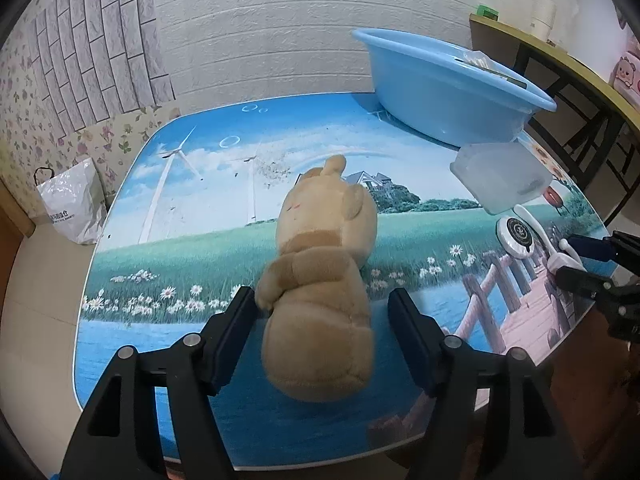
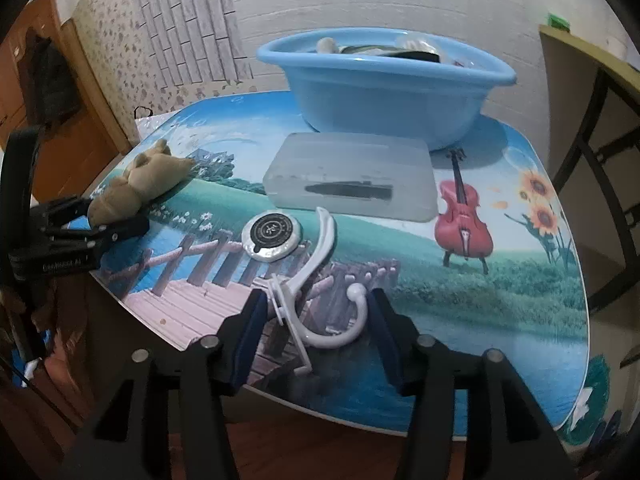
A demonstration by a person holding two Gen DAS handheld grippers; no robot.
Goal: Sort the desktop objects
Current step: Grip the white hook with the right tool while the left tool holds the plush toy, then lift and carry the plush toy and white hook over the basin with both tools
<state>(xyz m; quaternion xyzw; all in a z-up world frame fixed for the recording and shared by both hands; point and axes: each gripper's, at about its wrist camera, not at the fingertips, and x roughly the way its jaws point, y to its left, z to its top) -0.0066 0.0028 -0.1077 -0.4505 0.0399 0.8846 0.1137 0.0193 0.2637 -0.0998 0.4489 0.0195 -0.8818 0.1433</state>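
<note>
Left gripper [image 1: 324, 320] spread wide, jaws straddling the tan plush toy [image 1: 320, 280], which lies on the printed tabletop [image 1: 200, 240]; left finger touches the toy, right finger stands apart. Right gripper [image 2: 316, 320] also spread, bracketing the white hook [image 2: 316, 280] without pinching it. Round disc [image 2: 272, 236], frosted box [image 2: 352, 176] and blue basin [image 2: 384, 84] lie beyond.

The light blue plastic basin [image 2: 384, 84] hides most of its contents behind its rim; the dark item inside the frosted translucent plastic box [image 2: 352, 176] is blurred.
</note>
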